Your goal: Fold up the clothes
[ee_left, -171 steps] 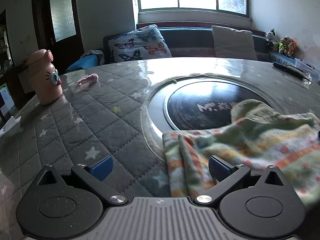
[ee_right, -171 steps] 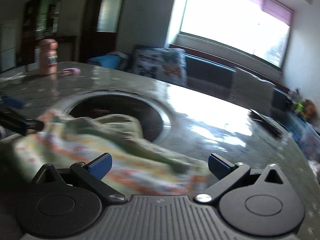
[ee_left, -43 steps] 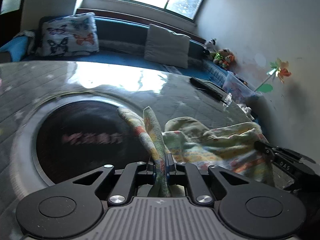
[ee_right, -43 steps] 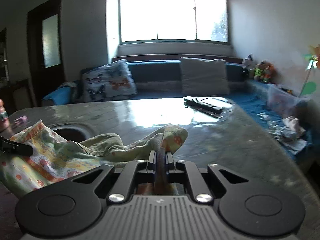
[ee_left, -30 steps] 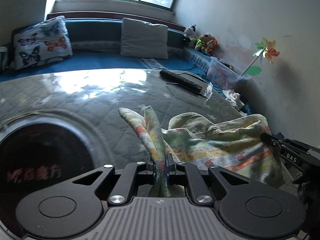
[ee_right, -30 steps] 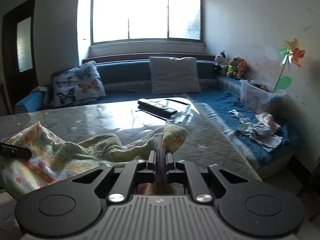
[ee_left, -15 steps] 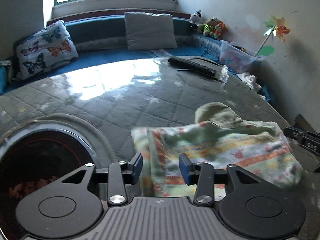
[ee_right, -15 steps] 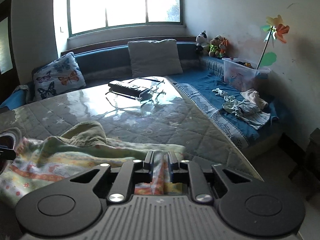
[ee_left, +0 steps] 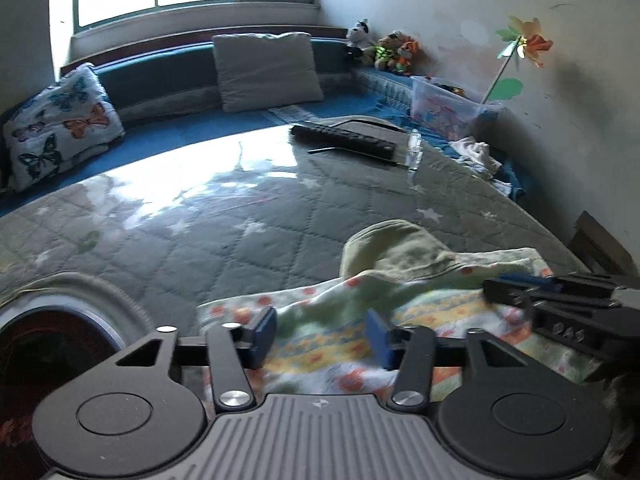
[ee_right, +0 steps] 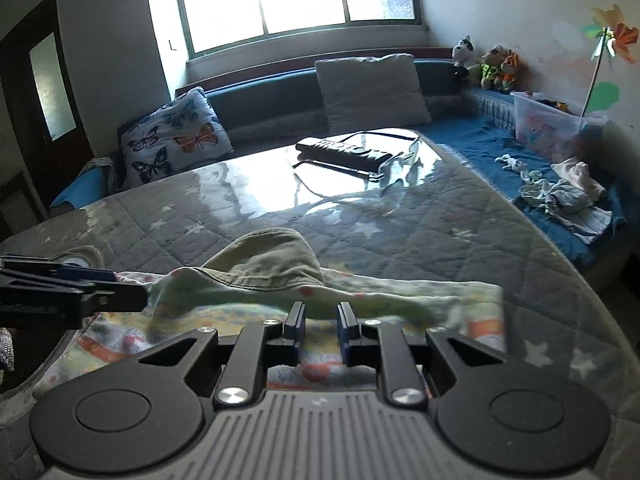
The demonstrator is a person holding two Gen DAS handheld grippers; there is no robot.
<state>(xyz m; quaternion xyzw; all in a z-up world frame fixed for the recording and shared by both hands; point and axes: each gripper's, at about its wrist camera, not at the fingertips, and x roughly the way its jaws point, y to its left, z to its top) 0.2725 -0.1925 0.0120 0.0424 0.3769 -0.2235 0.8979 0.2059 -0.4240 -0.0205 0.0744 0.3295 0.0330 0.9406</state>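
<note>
A small patterned garment (ee_left: 404,316) lies spread flat on the quilted, star-printed surface (ee_left: 248,216), filling the lower centre and lower right of the left wrist view. Its body is pale with yellow, orange and green print, and an olive-green hood (ee_left: 392,250) pokes out from its far edge toward the middle of the frame.

The left hand-held gripper (ee_left: 321,332) sits at the bottom of its own view with its blue-padded fingers (ee_left: 262,334) spread wide apart. Cloth lies beneath and between them, but they clasp nothing. In the right wrist view that same gripper comes in from the left edge, low over the garment's left end.

The right hand-held gripper (ee_right: 319,330) sits over the near edge of the garment (ee_right: 280,312) at bottom centre of its view. Its fingers stand only slightly parted, with a narrow gap between them; cloth shows through the gap, yet neither pad presses on it. In the left wrist view it reaches in from the right edge, over the garment's right end.

At the lower left of the left wrist view a round dark recessed panel (ee_left: 48,356) with a pale rim is set into the surface, just beside the garment. Toward the far end of the surface lies a long black bar-shaped object (ee_right: 344,151). Beyond it a blue bench seat carries a butterfly-print cushion (ee_right: 176,140) and a plain grey cushion (ee_right: 372,88) under a bright window (ee_right: 296,0).
</note>
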